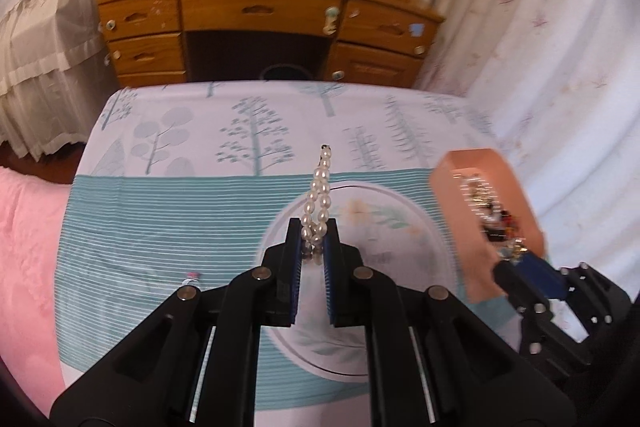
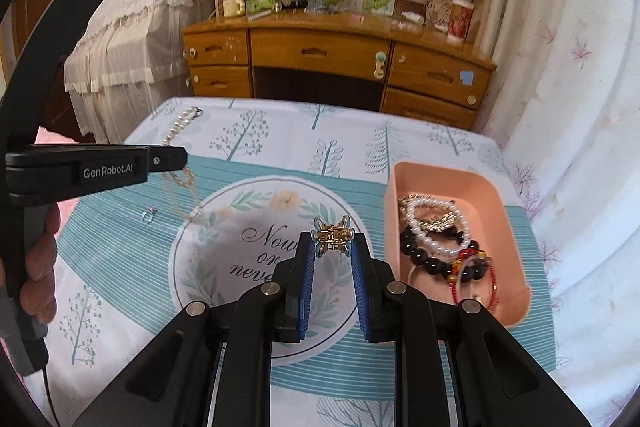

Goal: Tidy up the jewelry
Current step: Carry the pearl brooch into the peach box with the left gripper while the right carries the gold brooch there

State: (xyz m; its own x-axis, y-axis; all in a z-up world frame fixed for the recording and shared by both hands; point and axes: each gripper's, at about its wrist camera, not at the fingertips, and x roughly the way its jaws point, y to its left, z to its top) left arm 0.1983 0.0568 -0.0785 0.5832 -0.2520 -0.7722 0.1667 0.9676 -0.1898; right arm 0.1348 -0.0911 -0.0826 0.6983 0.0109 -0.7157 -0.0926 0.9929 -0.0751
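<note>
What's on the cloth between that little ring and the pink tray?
In the right wrist view, between the ring and the pink tray lies only the tablecloth's printed round wreath; the right hand-held gripper, holding a gold clip, hovers above it.

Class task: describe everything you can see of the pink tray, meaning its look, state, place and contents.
The pink tray is a shallow, open, rectangular box with rounded corners, apparently matte plastic. It sits flat on the tablecloth at the table's right side, right of the right gripper. Inside lie several bracelets: white pearls, large black beads and thin red beads.
</note>
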